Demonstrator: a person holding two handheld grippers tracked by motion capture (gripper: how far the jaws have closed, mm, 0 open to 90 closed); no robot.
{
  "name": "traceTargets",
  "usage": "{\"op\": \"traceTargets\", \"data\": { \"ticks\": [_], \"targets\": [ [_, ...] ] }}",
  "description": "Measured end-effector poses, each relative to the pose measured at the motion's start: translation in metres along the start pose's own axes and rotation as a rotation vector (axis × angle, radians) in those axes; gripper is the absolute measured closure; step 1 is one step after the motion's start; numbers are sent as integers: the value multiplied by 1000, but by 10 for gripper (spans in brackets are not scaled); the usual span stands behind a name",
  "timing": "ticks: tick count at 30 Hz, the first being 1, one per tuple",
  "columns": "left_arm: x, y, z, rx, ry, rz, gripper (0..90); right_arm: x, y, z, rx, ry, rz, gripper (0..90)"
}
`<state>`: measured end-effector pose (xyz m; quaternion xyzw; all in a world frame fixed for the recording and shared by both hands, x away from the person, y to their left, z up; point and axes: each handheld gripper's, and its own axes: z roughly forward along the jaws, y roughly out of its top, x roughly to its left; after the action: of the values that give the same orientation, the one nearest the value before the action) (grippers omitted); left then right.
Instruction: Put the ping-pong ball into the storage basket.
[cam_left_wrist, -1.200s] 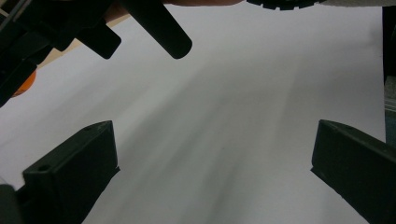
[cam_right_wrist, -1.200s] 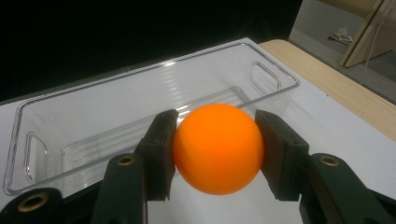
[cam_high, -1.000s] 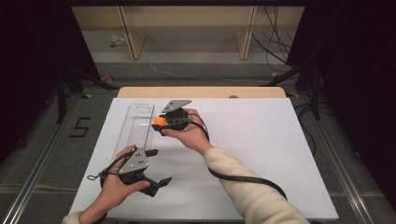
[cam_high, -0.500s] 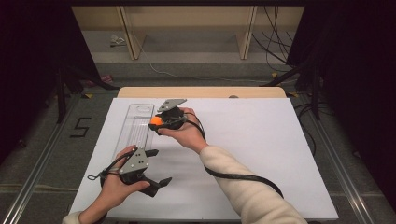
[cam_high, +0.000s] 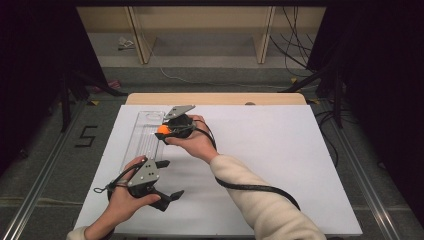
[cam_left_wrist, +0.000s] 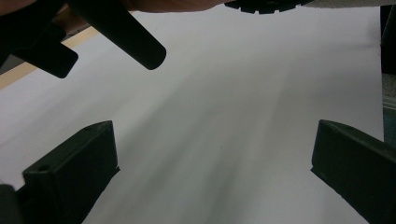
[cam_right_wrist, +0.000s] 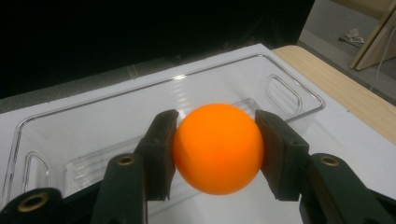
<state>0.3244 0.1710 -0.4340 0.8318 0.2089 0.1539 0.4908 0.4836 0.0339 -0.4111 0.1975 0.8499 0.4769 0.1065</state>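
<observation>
This looks like a lab recording bay: a white-topped table (cam_high: 280, 165) at frame centre, dark curtains either side, loose cables (cam_high: 295, 45) upper right, and a taped floor number (cam_high: 86, 136) at left.

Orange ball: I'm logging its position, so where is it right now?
The orange ball sits clamped in the right tool, at the near edge of the clear tray on the table's left side.

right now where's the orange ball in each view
High view: orange ball left of centre, in the right tool, at the clear tray's right edge.
Right gripper view: centre, clamped between both pads, tray behind.
Left gripper view: not in it.
Shared landmark: the clear tray.
</observation>
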Motion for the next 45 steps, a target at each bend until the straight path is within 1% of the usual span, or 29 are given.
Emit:
{"op": "traceTargets", "data": {
  "ticks": [45],
  "targets": [
    [-1,0,0,3,-6,6,0,11,12,22,21,31,-22,517]
  ]
}}
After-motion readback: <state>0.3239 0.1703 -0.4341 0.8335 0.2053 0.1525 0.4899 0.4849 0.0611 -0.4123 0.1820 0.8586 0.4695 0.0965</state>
